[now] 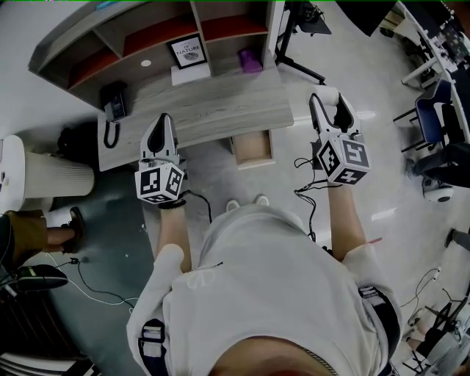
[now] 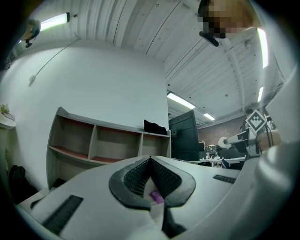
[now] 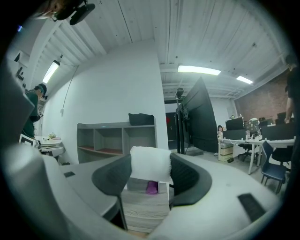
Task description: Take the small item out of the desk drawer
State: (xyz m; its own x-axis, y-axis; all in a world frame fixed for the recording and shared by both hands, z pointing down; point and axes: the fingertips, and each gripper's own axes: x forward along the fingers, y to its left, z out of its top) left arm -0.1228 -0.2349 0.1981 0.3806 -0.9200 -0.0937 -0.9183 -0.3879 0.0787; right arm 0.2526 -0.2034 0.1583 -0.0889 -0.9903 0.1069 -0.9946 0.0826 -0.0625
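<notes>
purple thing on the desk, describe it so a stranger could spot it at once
Start at the grey wood-grain desk with the shelf unit at its back. In the unit's right-hand bay, right of the framed picture, sits the small purple item. It is the only purple thing there; the telephone at far left is black.

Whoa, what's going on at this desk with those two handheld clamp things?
A person stands at a wooden desk with a gripper in each hand. The right gripper has its jaws closed on a small white item, held up near the desk's right end. The drawer under the desk is pulled open. The left gripper is shut and empty.
</notes>
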